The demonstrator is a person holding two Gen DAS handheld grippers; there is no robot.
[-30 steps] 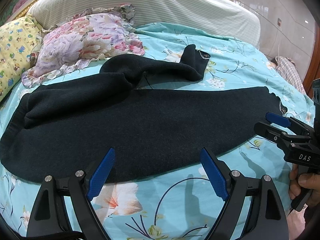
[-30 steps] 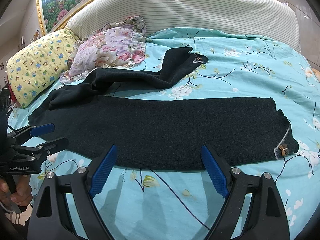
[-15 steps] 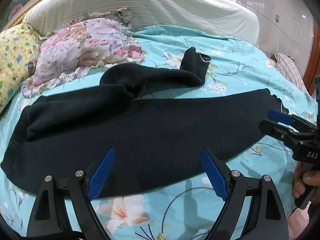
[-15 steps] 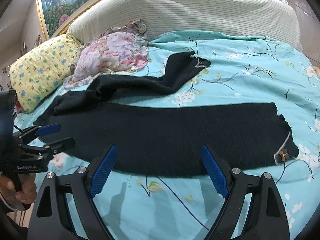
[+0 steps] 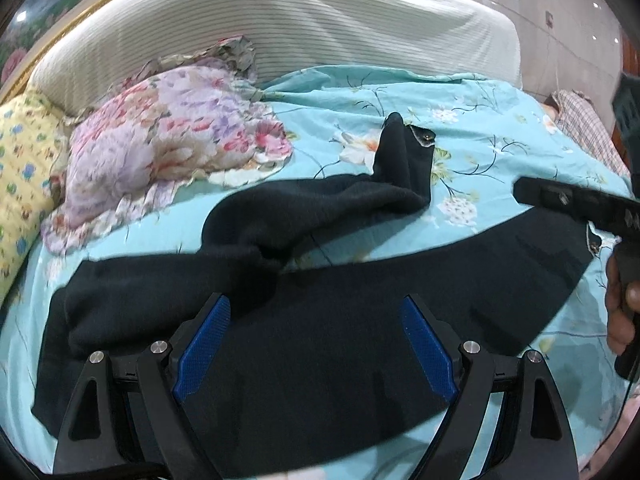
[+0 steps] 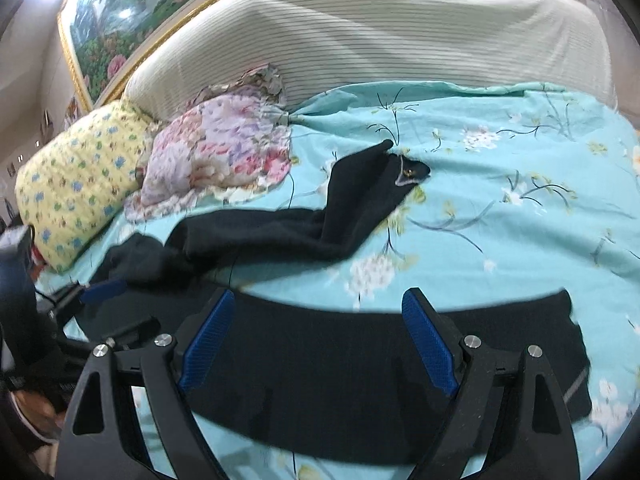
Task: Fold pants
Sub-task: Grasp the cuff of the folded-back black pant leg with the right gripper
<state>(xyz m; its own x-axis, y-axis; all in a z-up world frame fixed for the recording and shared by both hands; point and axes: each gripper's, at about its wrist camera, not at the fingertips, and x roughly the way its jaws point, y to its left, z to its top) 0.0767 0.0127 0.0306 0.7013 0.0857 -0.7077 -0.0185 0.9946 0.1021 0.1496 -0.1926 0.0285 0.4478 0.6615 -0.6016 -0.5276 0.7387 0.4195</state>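
Dark knitted pants point(image 5: 340, 308) point(image 6: 328, 352) lie spread on a turquoise floral bed. One leg runs flat across the near side; the other leg point(image 5: 332, 200) point(image 6: 320, 224) is bunched and bends away toward the headboard. My left gripper point(image 5: 316, 340) hovers open over the near leg close to the waist end, nothing between its blue pads. My right gripper point(image 6: 320, 340) is open above the same leg toward its cuff point(image 6: 576, 356). Each gripper shows at the edge of the other's view: the right one point(image 5: 576, 204), the left one point(image 6: 108, 308).
A pink floral pillow point(image 5: 168, 148) and a yellow patterned pillow point(image 6: 80, 176) sit at the far left by the striped headboard point(image 6: 360, 32). A checked cloth point(image 5: 588, 128) lies at the bed's right edge. A hand point(image 5: 620, 312) grips the right tool's handle.
Both grippers have moved forward over the bed, from hanging before the near edge of the pants to hovering above the flat leg. Both stayed open; the pants have not moved.
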